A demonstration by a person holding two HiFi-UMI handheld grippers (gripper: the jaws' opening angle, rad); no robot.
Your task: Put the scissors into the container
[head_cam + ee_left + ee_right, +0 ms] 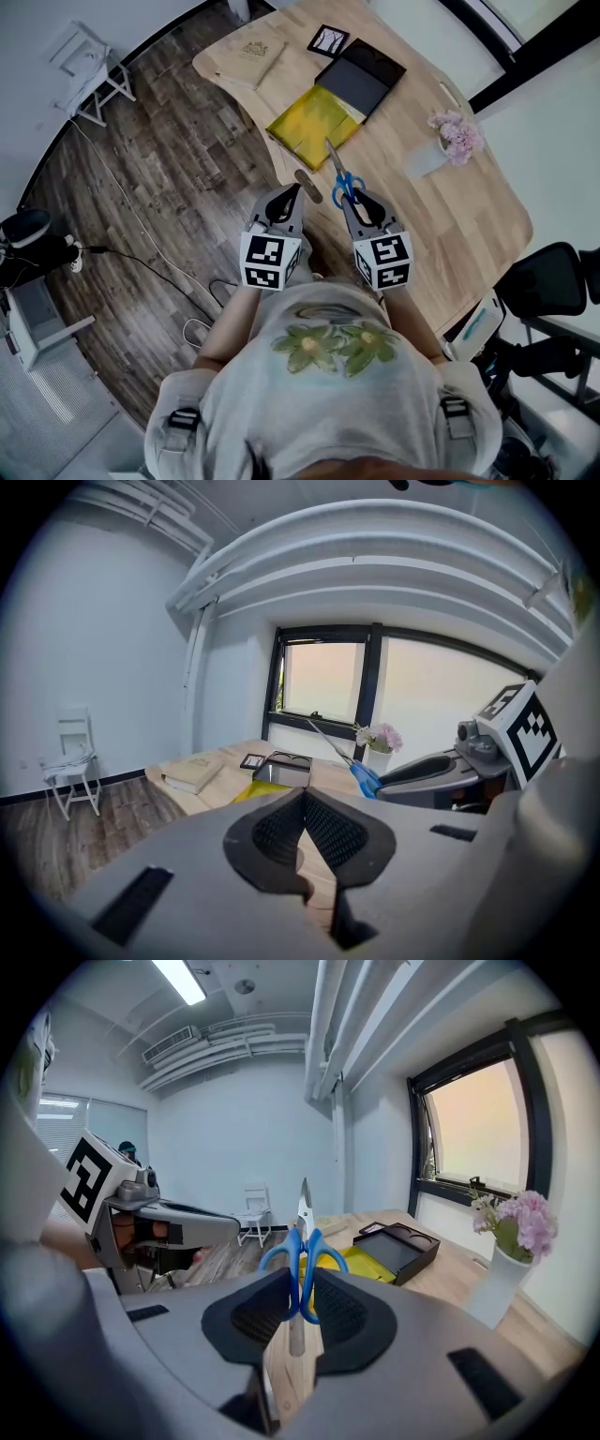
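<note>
The scissors point(341, 176) have blue handles and silver blades. My right gripper point(356, 199) is shut on their handles and holds them in the air over the near edge of the wooden table point(469, 216). In the right gripper view the scissors point(302, 1251) stand upright between the pads, blades pointing up. The container point(361, 75) is a shallow black tray at the table's far side, seen also as the black tray point(398, 1249) beyond the jaws. My left gripper point(291, 195) hovers beside the right one, shut with nothing in it point(303, 803). The left gripper view shows the scissors point(364, 778) to its right.
A yellow folder point(314, 117) lies just before the container. A tan book point(253, 52) and a small black-framed card point(328, 39) sit at the far end. A white vase of pink flowers point(450, 141) stands at the right. A white chair point(89, 70) is on the floor.
</note>
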